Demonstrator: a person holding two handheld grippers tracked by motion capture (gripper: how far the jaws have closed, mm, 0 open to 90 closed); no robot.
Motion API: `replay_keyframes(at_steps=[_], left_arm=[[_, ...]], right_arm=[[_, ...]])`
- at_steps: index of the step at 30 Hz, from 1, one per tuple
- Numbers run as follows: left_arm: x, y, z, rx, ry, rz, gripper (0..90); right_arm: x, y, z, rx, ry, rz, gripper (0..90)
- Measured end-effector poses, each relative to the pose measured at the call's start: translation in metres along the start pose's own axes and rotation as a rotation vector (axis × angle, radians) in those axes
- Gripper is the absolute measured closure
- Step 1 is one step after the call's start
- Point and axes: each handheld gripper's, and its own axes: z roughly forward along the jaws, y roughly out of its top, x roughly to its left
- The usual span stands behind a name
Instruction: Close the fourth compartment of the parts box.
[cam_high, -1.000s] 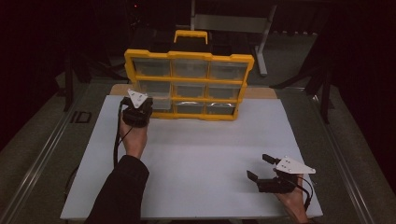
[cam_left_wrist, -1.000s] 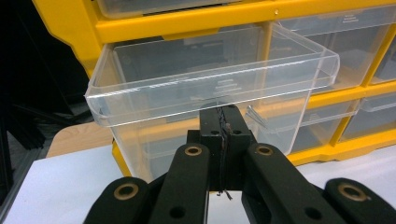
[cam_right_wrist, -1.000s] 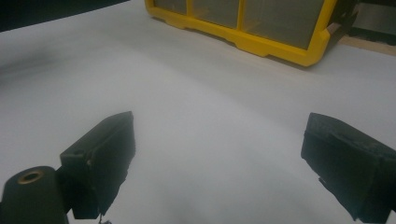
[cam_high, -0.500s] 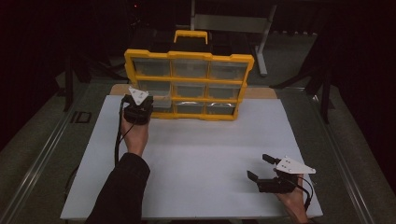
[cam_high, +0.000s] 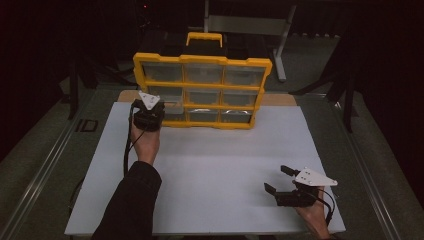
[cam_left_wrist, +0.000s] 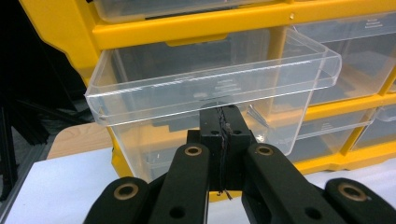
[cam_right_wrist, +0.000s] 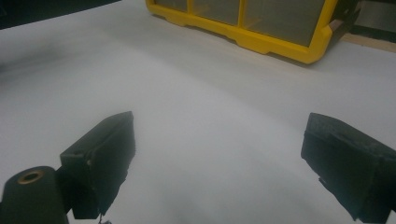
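At the far edge of the white tabletop (cam_high: 210, 170), the left gripper (cam_left_wrist: 223, 122) has its fingers pinched together on the front lip of a clear drawer (cam_left_wrist: 210, 88) pulled partway out of the yellow organizer (cam_high: 202, 92), while the right gripper (cam_right_wrist: 219, 163) rests wide open and empty near the front right corner.
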Motion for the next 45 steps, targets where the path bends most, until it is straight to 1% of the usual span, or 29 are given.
replay_keyframes(at_steps=[5,11,23,31,36,45], left_arm=[[-0.001,0.002,0.003,0.002,0.001,-0.018,90.0],[-0.001,0.004,0.006,0.006,0.006,-0.028,90.0],[0.000,0.006,0.011,0.011,0.014,-0.030,90.0],[0.000,0.010,0.017,0.021,0.022,-0.031,90.0],[-0.001,0.012,0.022,0.026,0.029,-0.023,90.0],[-0.001,0.015,0.030,0.029,0.032,-0.049,90.0]], right_arm=[[0.000,0.000,0.001,0.004,-0.002,-0.001,9.8],[0.000,0.000,0.001,0.005,0.001,-0.001,9.8],[0.000,0.000,0.002,0.008,0.003,-0.001,9.8],[0.000,-0.001,0.003,0.012,0.001,-0.003,9.8],[0.000,-0.001,0.003,0.014,0.001,0.000,9.8],[0.000,-0.001,0.002,0.013,0.000,0.003,9.8]])
